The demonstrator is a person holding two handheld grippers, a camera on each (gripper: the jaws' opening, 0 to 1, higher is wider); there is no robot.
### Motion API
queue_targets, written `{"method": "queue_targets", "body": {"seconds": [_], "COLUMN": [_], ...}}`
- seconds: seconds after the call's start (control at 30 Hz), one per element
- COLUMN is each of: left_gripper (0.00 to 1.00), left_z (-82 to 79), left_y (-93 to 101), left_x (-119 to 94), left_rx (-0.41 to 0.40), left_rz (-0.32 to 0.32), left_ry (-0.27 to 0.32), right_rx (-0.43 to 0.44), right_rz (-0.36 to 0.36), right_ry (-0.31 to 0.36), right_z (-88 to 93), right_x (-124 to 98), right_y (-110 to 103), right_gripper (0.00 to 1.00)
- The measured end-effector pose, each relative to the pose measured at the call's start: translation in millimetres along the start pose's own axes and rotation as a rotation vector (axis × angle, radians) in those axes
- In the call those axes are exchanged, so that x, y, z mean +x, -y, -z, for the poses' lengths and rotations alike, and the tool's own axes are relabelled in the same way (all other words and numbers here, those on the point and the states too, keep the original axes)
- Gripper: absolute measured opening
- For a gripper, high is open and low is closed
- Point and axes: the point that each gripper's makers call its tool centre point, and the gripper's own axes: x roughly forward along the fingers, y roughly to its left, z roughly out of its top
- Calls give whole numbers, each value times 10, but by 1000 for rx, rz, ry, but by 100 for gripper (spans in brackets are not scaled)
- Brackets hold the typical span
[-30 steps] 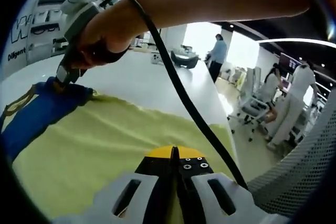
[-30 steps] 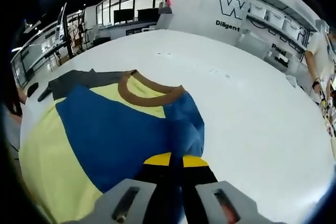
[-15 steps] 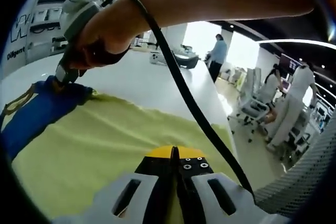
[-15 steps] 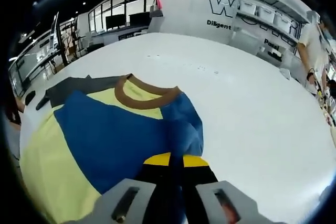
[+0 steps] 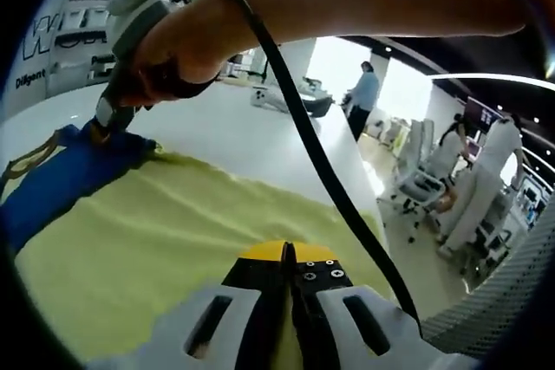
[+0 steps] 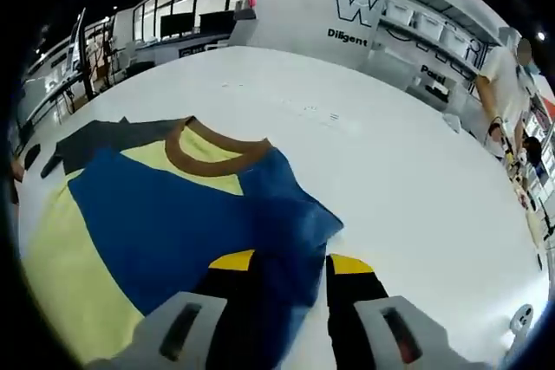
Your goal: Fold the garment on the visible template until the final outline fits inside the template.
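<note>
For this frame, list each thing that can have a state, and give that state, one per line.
Left gripper: shut on the yellow fabric of the garment.
Right gripper: open, jaws apart on either side of the blue sleeve.
Garment: spread on the white table, blue sleeve folded over, brown collar up.
Dark template: flat, partly covered by the garment.

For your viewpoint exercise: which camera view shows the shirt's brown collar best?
The right gripper view: the brown collar shows whole, curving above the blue panel. The left gripper view catches a thin, distorted sliver of it at the far left edge.
</note>
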Motion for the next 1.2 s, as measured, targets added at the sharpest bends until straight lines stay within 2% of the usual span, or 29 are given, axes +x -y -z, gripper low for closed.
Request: {"method": "queue_targets", "body": {"seconds": [0.07, 0.2, 0.43, 0.57, 0.9, 0.97, 1.2], "left_gripper": [0, 0, 8, 12, 14, 14, 13], "left_z": [-3, -9, -27, -94, -290, -368, -479], "left_y": [-3, -1, -48, -62, -155, -214, -332], "left_x": [-4, -18, -161, -267, -535, -623, -826], "left_rx": [-1, -3, -8, 23, 17, 30, 27], "left_rz": [-12, -20, -51, -61, -99, -130, -168], "left_ry": [5, -3, 6, 27, 82, 108, 138], "right_rx": [0, -23, 43, 62, 81, 94, 114], "right_rz": [4, 41, 44, 47, 51, 66, 64], "right_ry": [4, 15, 92, 116, 153, 165, 193], "right_z": [-6, -19, -182, -233, -325, -348, -413], "right_x": [-20, -53, -237, -311, -497, -540, -675], "right_y": [2, 83, 82, 61, -27, -34, -141], "right_gripper": [28, 34, 42, 44, 44, 46, 47]}}
